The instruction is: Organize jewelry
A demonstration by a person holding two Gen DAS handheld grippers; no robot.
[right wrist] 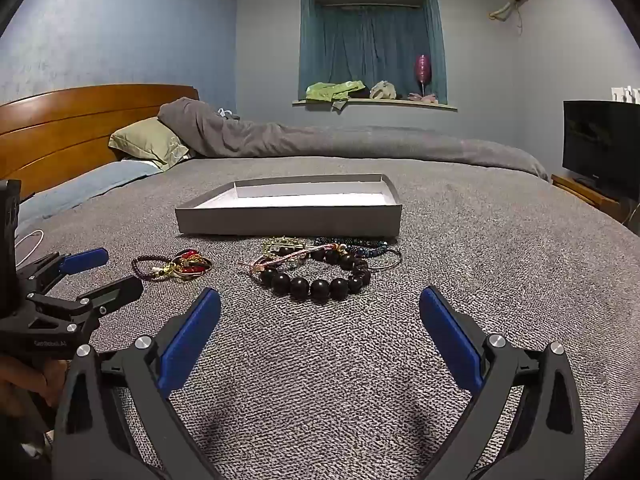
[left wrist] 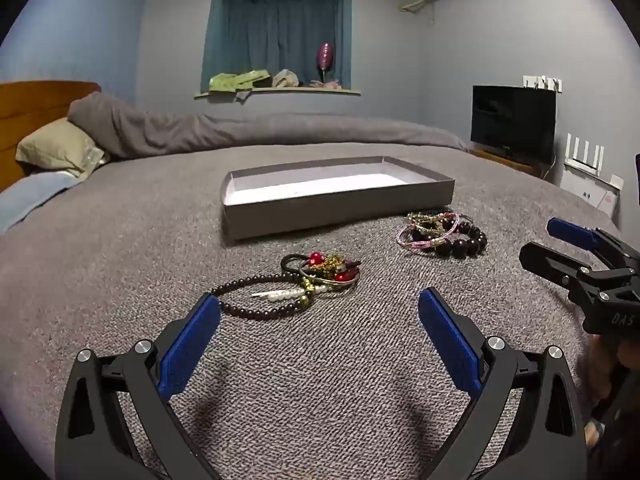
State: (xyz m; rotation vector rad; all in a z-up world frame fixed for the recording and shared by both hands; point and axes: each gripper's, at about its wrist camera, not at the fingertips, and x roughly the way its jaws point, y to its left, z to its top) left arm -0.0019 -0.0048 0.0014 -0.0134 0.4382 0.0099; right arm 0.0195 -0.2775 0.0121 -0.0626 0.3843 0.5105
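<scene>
Just ahead of spread fingers, beaded bracelet

Right tool body reads "DAS"; left tool body reads, perhaps, "GenRobot.AI".

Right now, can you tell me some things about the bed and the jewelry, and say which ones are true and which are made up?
1. The gray box already has bracelets inside. False: its white floor looks bare, and all the jewelry lies on the bedspread in front of it.
2. Both claws are open and hold nothing. True: the left claw and the right claw are spread wide.
3. The big dark bead bracelet lies in the pile nearest the right claw. True.
4. The jewelry sits in one single heap. False: there are two piles, one with red beads and one with the big dark beads.
5. The curtain is open. False: it is drawn shut.
</scene>
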